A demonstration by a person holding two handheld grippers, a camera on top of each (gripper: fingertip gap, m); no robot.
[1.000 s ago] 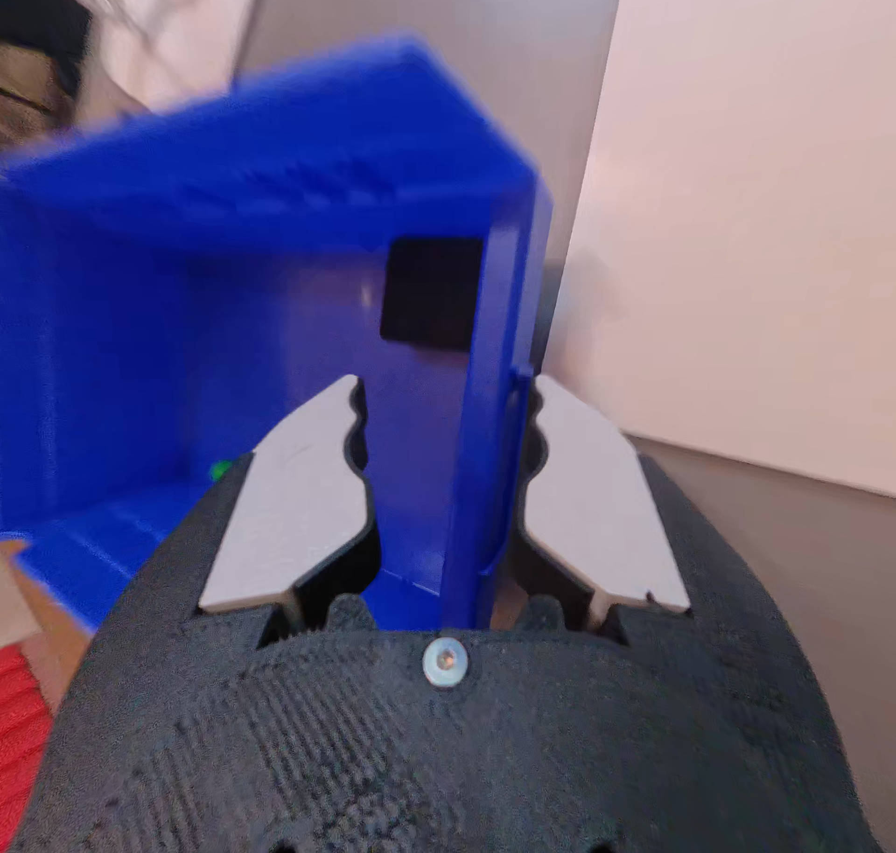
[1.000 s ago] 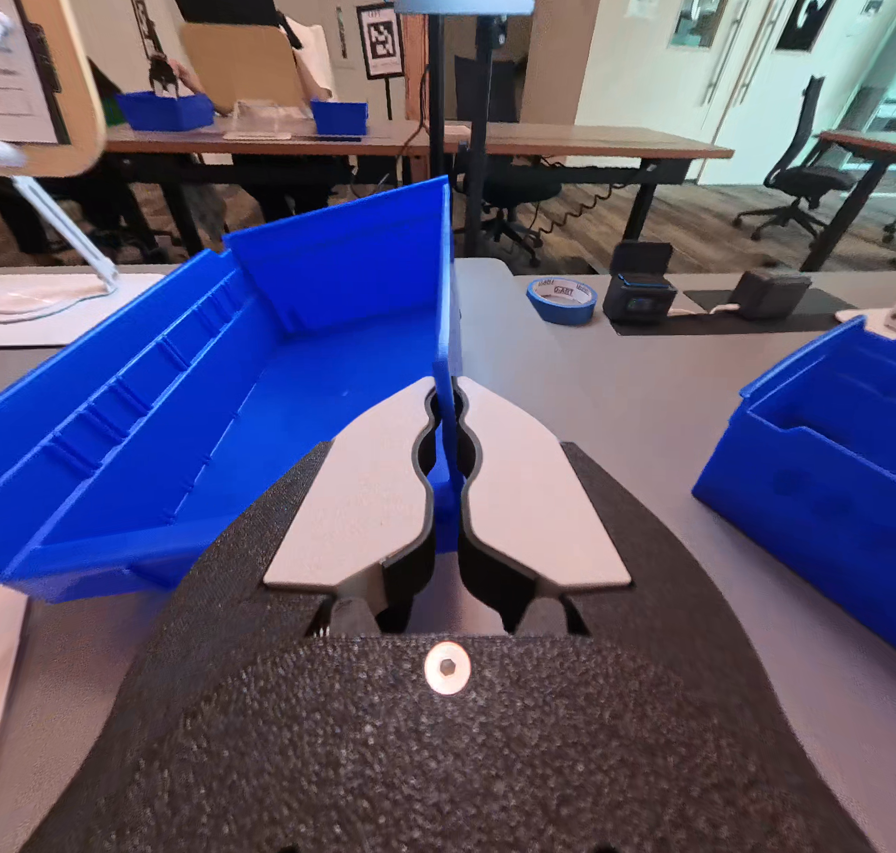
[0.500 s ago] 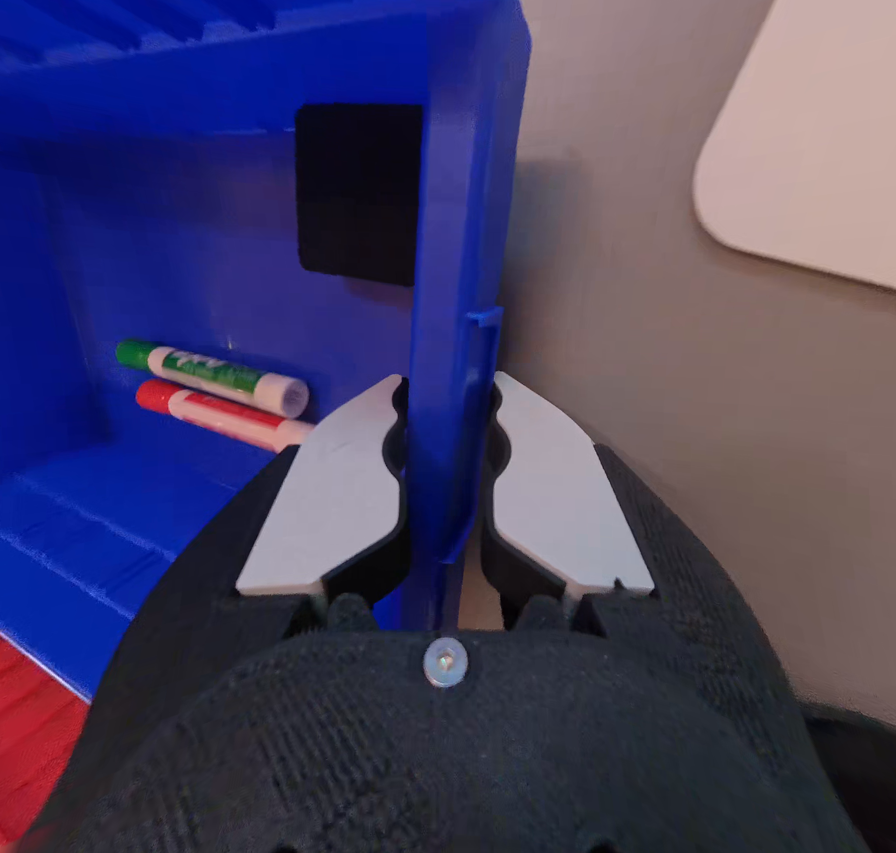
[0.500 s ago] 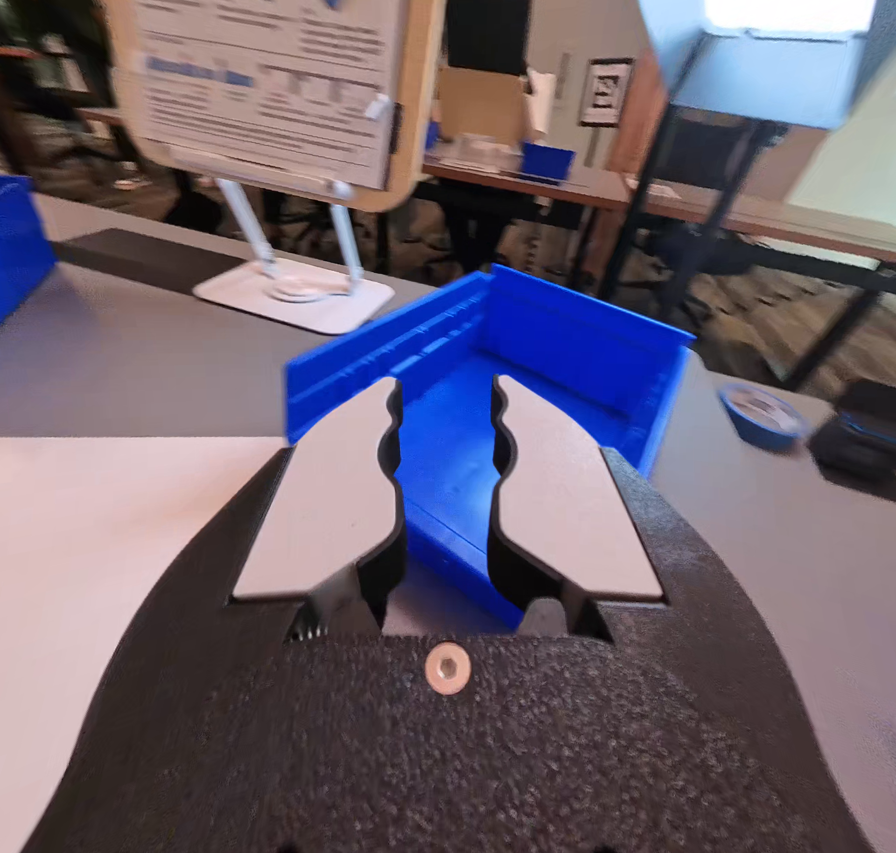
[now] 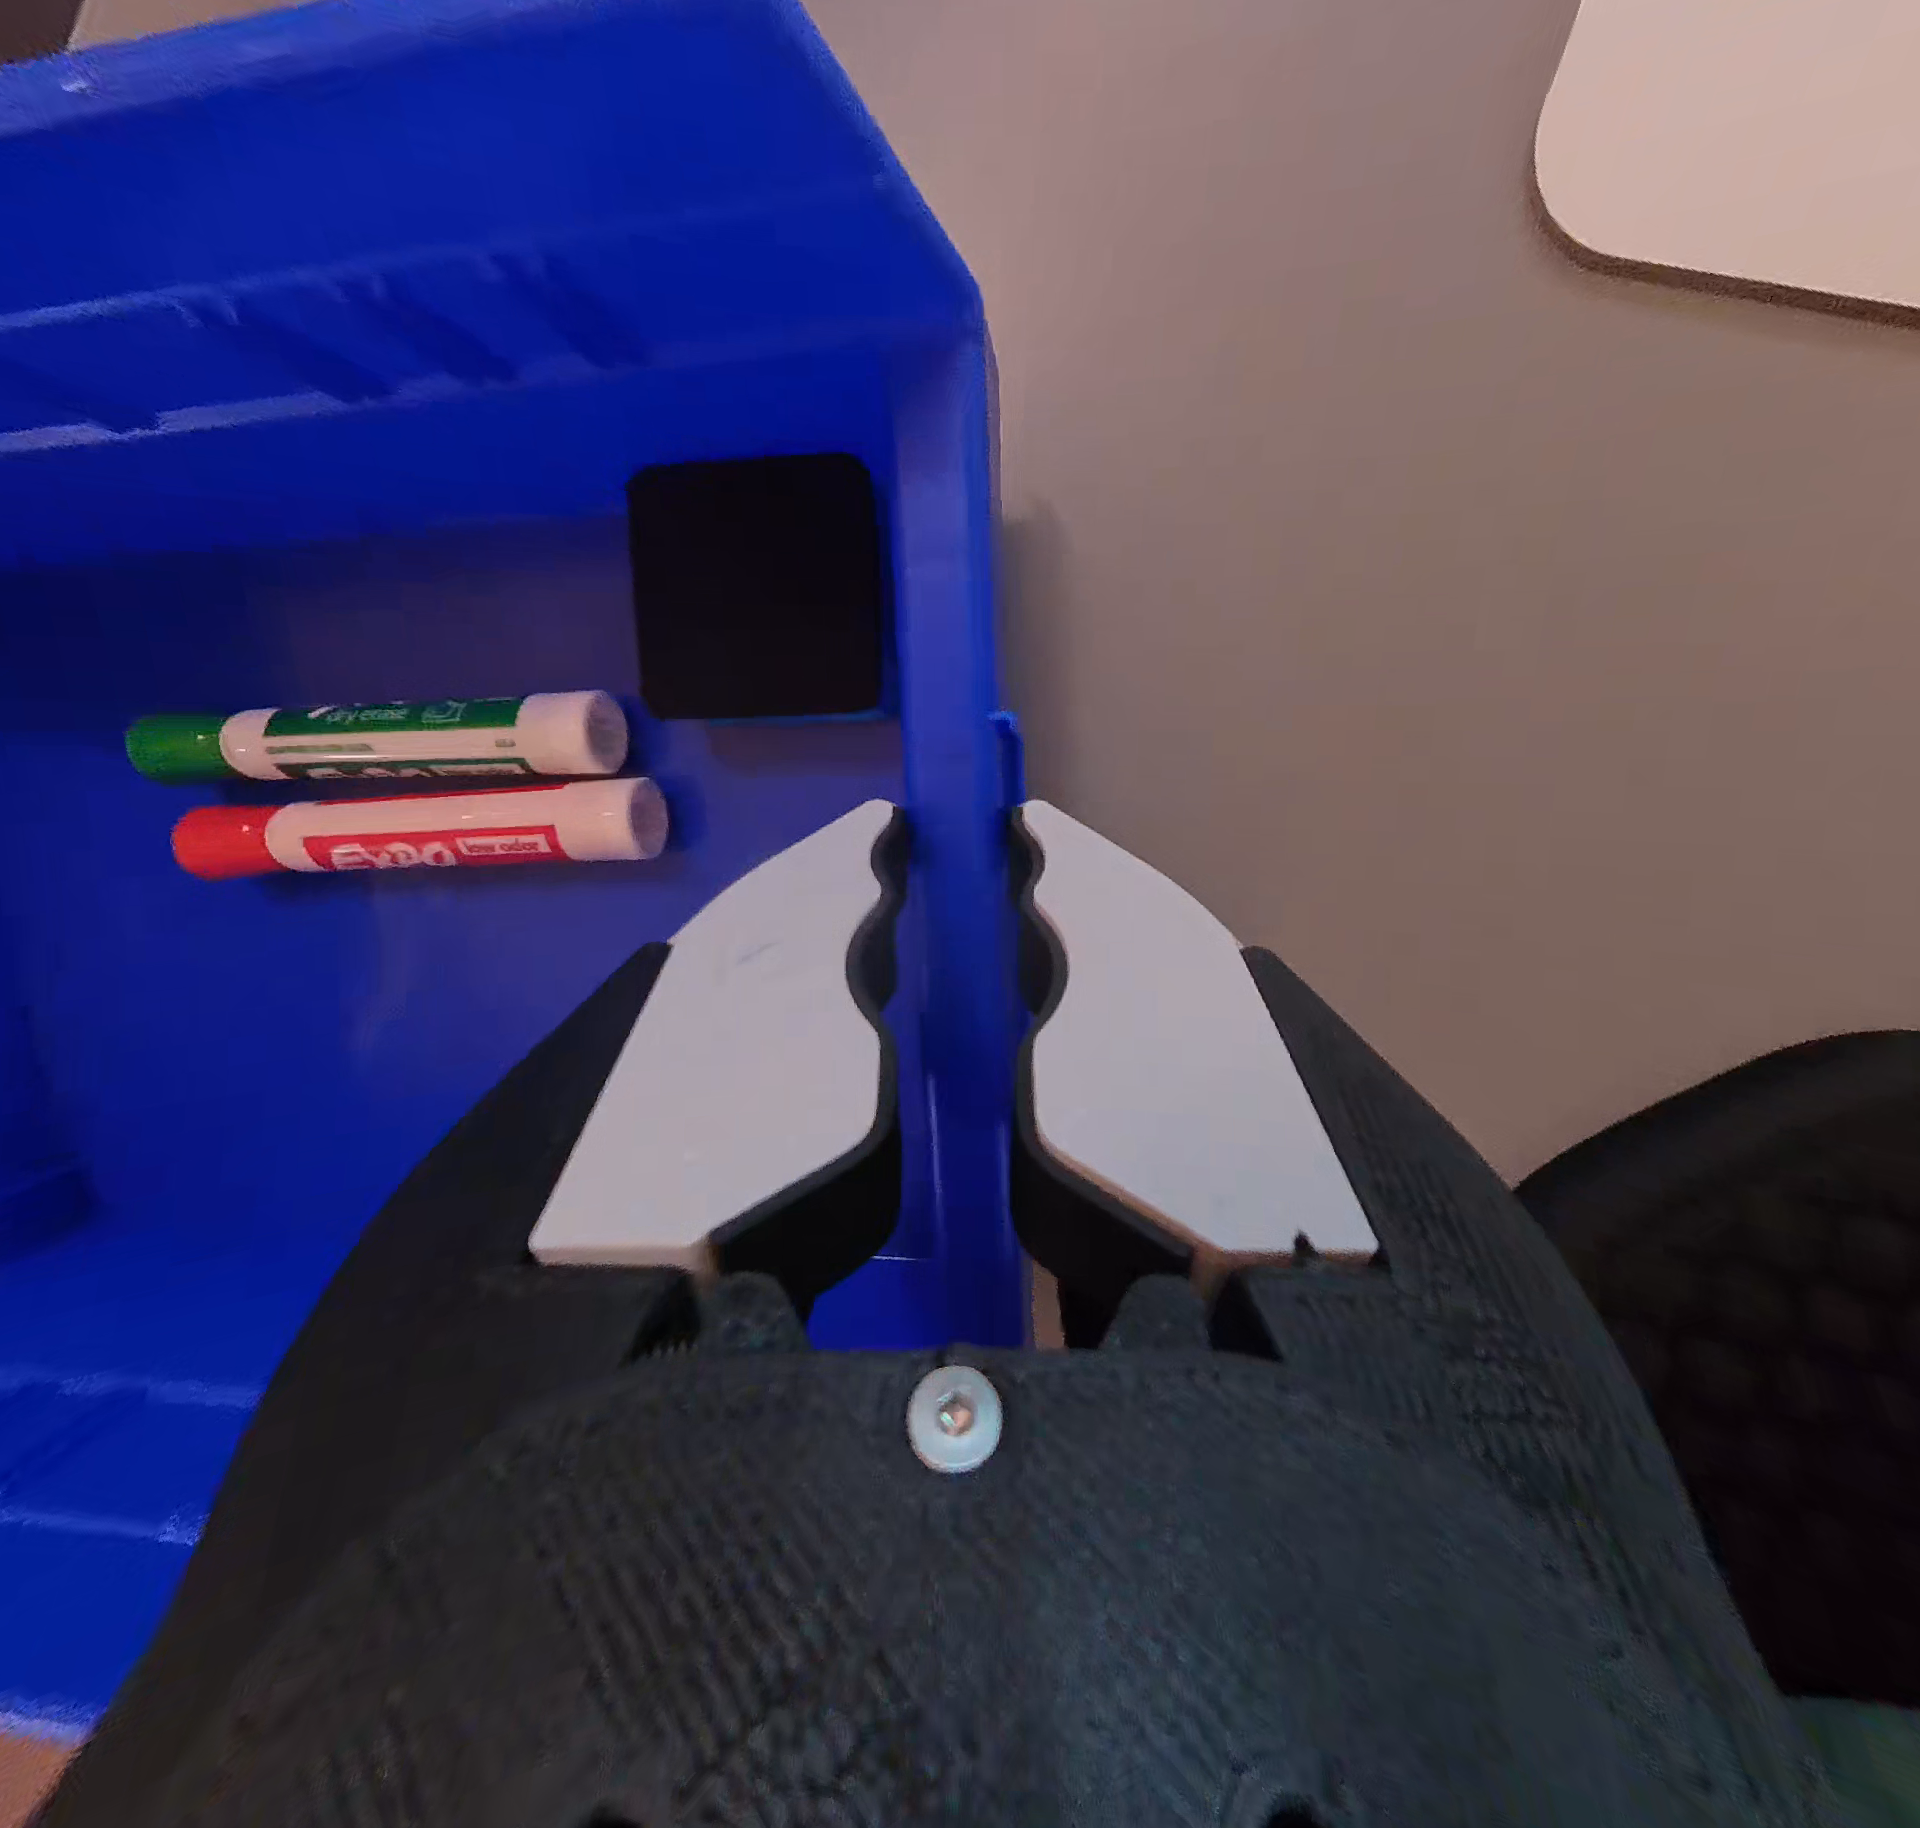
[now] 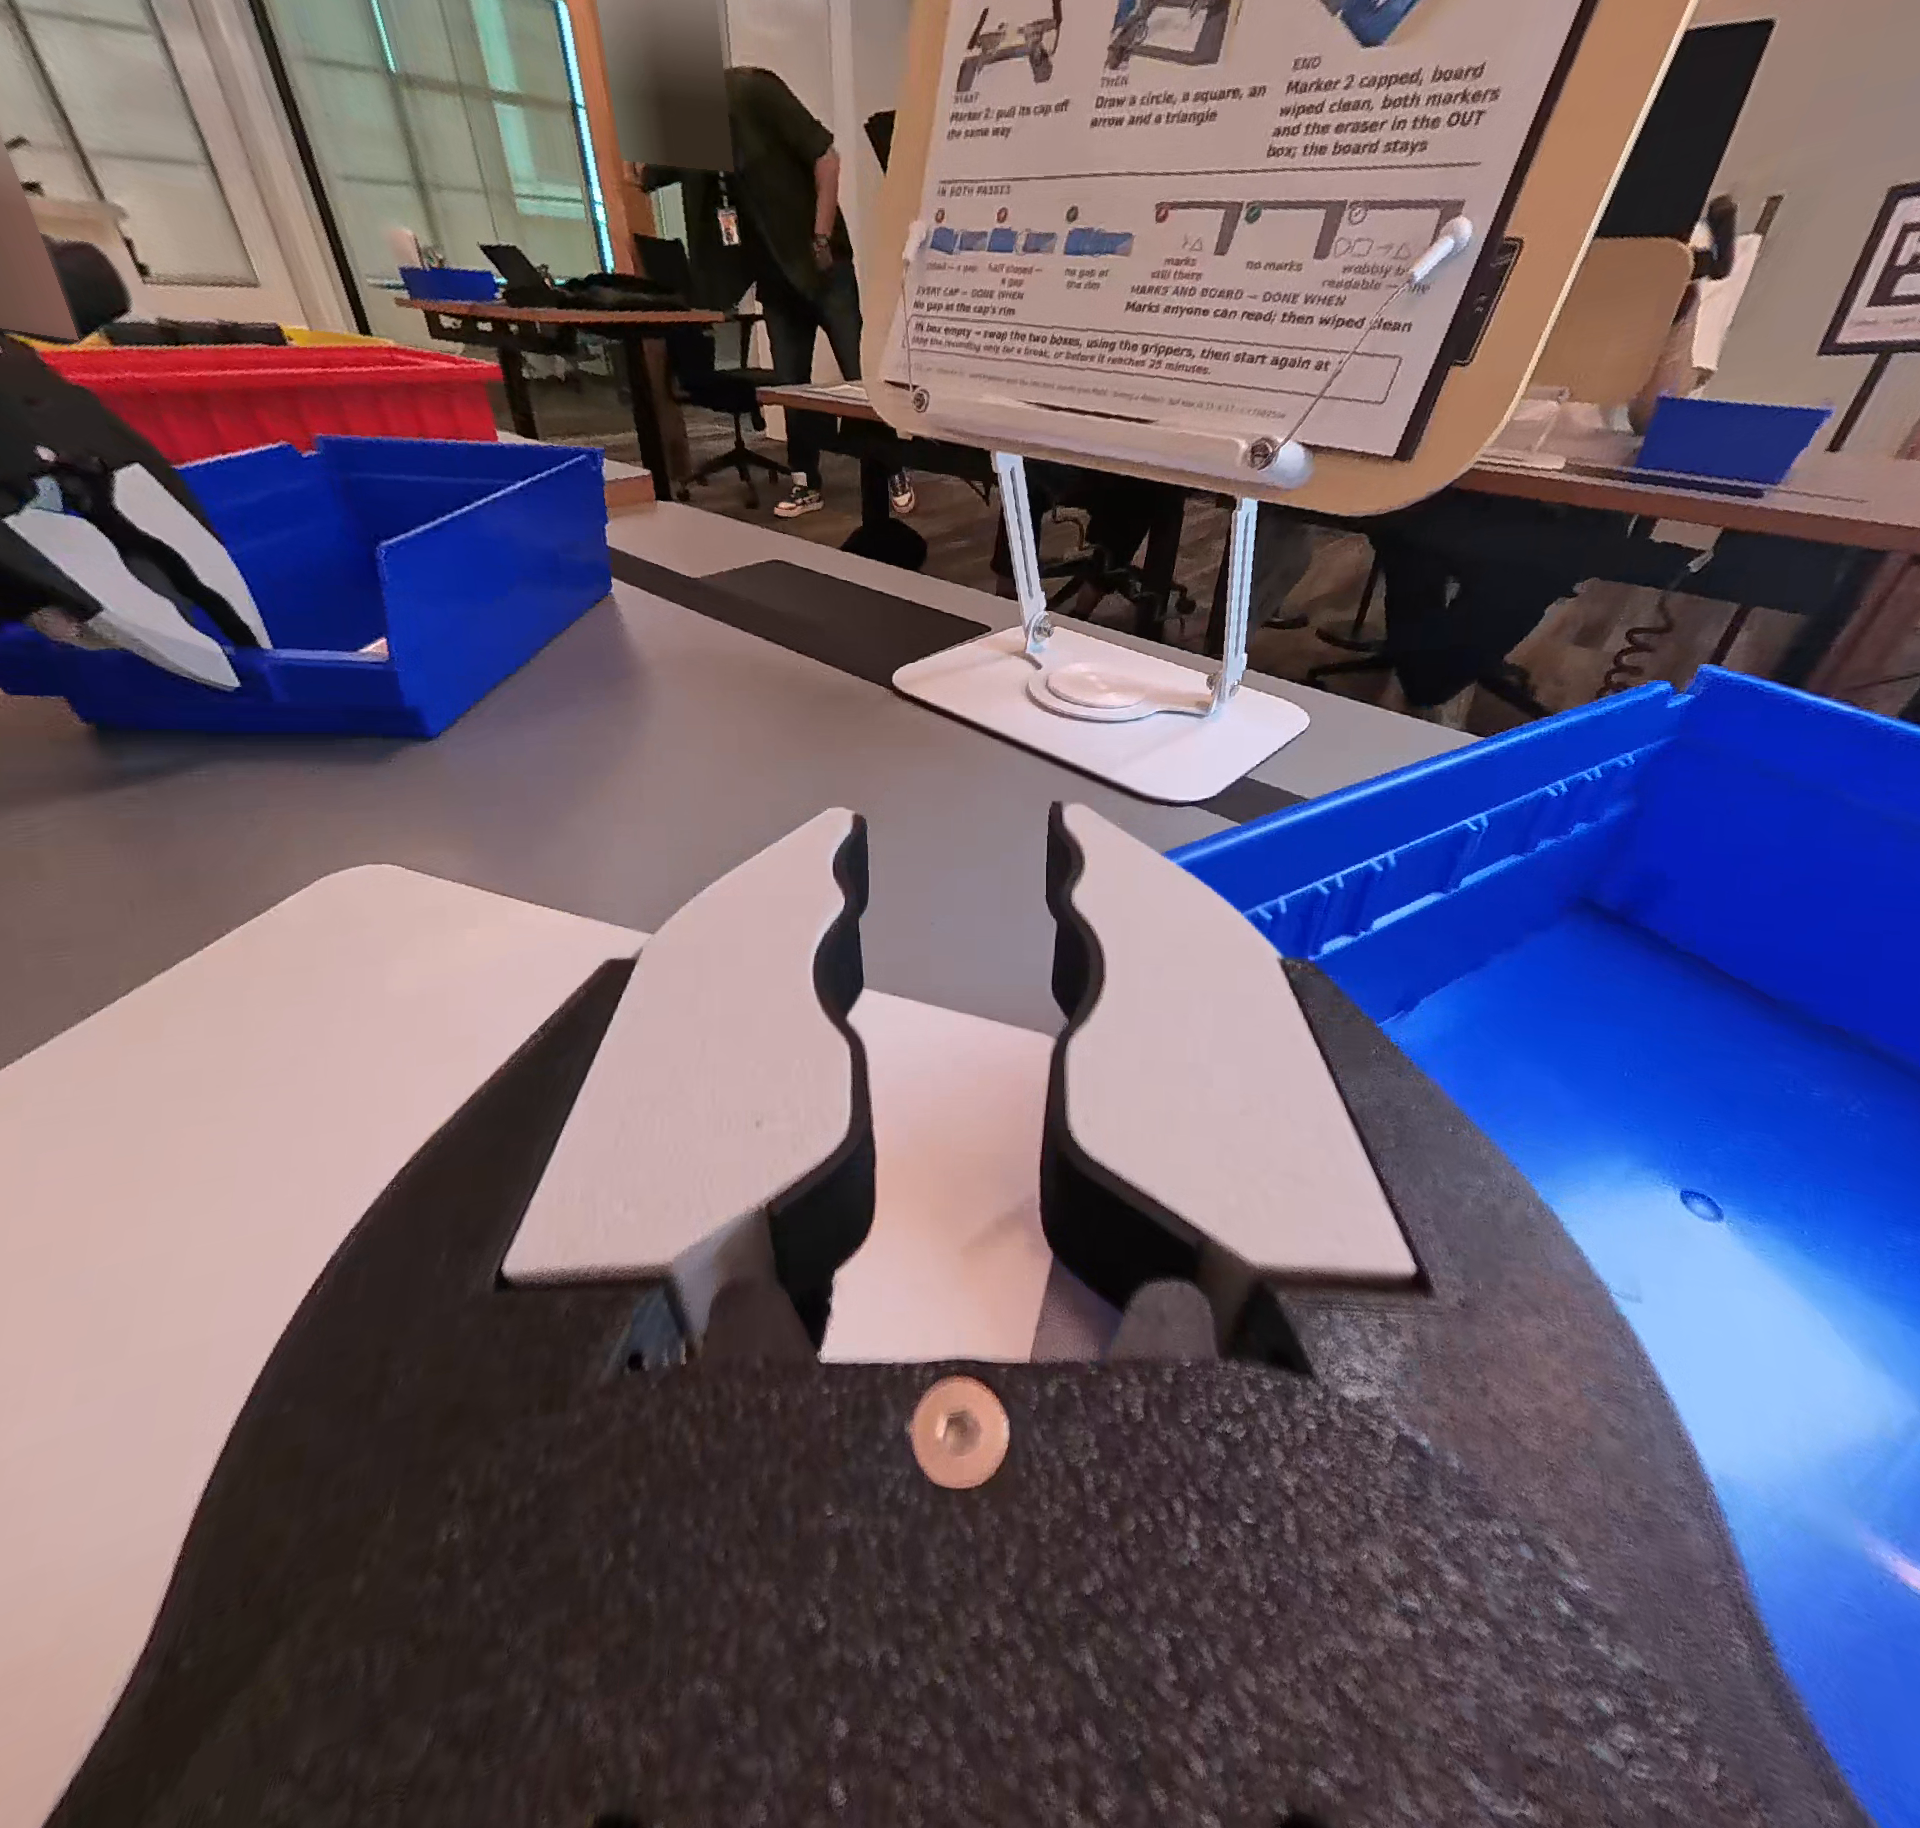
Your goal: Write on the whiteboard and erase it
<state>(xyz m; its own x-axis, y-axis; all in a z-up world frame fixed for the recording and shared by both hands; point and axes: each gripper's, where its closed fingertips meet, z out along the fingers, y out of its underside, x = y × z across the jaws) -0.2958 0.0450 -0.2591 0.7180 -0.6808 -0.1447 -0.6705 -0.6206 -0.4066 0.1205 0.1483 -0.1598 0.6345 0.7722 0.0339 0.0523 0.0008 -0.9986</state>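
Note:
My left gripper [image 5: 958,822] is shut on the right wall of a blue bin [image 5: 951,552]. Inside that bin lie a green marker [image 5: 374,736], a red marker [image 5: 416,836] and a black eraser [image 5: 761,585]. The white whiteboard [image 5: 1745,85] lies flat on the grey table to the right. In the right wrist view my right gripper [image 6: 951,822] is open and empty above the whiteboard [image 6: 260,1051]. An empty blue bin [image 6: 1621,999] sits just to its right. The left gripper [image 6: 125,573] and its bin [image 6: 468,573] show at far left.
A tilted instruction sheet on a white stand [image 6: 1101,698] stands at the back of the table. A red bin [image 6: 281,396] sits behind the left blue bin. A person [image 6: 800,220] stands by desks beyond the table. The right gripper's dark body [image 5: 1745,1363] shows low right in the left wrist view.
My right gripper let go of the second blue bin's wall, opened and swung left over the whiteboard. My left gripper closed on its bin's wall and the bin settled, showing markers and eraser.

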